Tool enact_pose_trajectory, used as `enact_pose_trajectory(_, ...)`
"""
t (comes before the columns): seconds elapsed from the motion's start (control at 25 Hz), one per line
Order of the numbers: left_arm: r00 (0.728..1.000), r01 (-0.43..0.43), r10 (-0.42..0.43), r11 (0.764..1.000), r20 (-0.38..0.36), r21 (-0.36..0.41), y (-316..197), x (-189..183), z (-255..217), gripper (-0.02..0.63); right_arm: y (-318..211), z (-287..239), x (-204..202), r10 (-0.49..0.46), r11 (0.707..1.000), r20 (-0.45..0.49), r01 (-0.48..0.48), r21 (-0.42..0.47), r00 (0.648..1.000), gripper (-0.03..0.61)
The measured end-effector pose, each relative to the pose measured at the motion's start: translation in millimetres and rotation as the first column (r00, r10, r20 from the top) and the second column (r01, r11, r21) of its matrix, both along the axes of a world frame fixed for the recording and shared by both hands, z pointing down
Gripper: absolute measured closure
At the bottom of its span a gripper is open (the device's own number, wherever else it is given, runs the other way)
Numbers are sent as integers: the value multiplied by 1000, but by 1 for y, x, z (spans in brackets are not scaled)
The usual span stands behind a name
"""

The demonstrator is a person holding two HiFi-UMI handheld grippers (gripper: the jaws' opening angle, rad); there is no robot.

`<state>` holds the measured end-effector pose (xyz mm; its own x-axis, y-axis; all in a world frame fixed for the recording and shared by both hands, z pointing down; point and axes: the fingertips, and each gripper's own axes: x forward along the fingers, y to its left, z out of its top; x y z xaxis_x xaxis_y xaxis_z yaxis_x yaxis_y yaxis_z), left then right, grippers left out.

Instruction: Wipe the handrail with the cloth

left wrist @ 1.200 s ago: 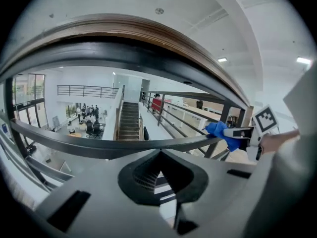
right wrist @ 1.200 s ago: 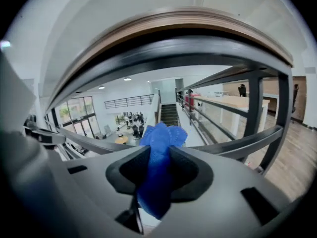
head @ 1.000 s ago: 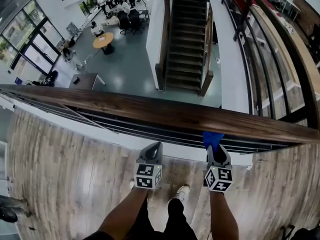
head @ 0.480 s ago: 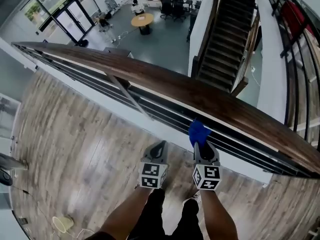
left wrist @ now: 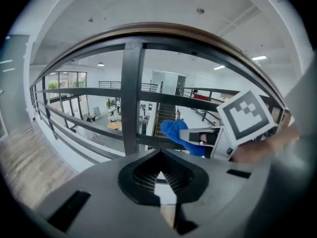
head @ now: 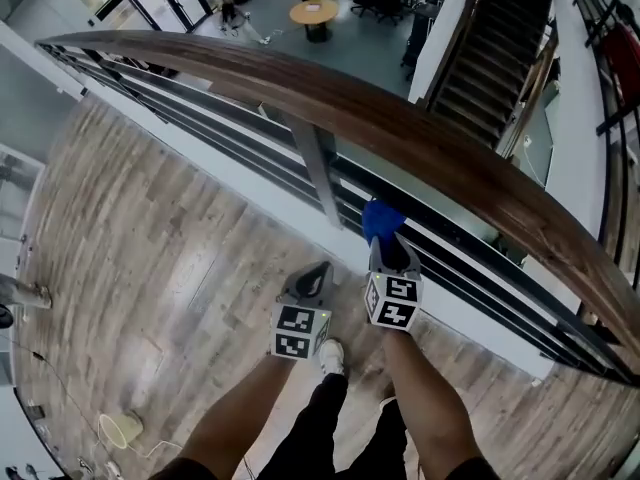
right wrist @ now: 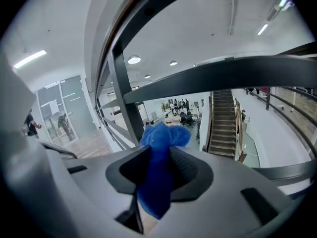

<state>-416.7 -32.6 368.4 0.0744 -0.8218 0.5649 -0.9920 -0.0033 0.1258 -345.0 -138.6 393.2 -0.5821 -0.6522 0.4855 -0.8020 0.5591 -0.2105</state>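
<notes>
The wooden handrail (head: 400,128) is curving over a plank floor (head: 150,258) above an atrium. A dark post (head: 318,173) is standing beside the right gripper (head: 385,246), which is clamping the blue cloth (head: 380,218). The left gripper (head: 318,273) is hanging pinched together, empty.

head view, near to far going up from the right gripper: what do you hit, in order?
right gripper → blue cloth clamped in its jaws → wooden handrail → round table on the floor below
</notes>
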Motion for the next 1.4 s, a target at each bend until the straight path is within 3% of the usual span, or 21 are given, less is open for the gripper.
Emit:
enact_pose_trajectory(0.32,1000,27,-27,1000,-3,9,0,-69,7,615,-37,33,-92,14,1000,-76,-13,22,997,454)
enact_pose_trajectory(0.56,999,42,-42,999,-16,-11,11,-90,21,615,-52,58,-96,84,996,-153,-89,-23,985,454)
enact_pose_trajectory(0.68,999,46,-46,999,-16,-3,9,-88,24,615,-59,63,-89,113,993,-153,-115,-4,982,454)
enact_pose_trajectory(1.12,997,-78,78,997,3,-2,-3,2,26,615,-54,58,19,175,985,-183,-173,29,967,454)
enact_pose_trajectory(1.4,992,-122,122,992,-32,11,-29,76,21,615,-50,61,104,229,973,-208,-230,23,951,454)
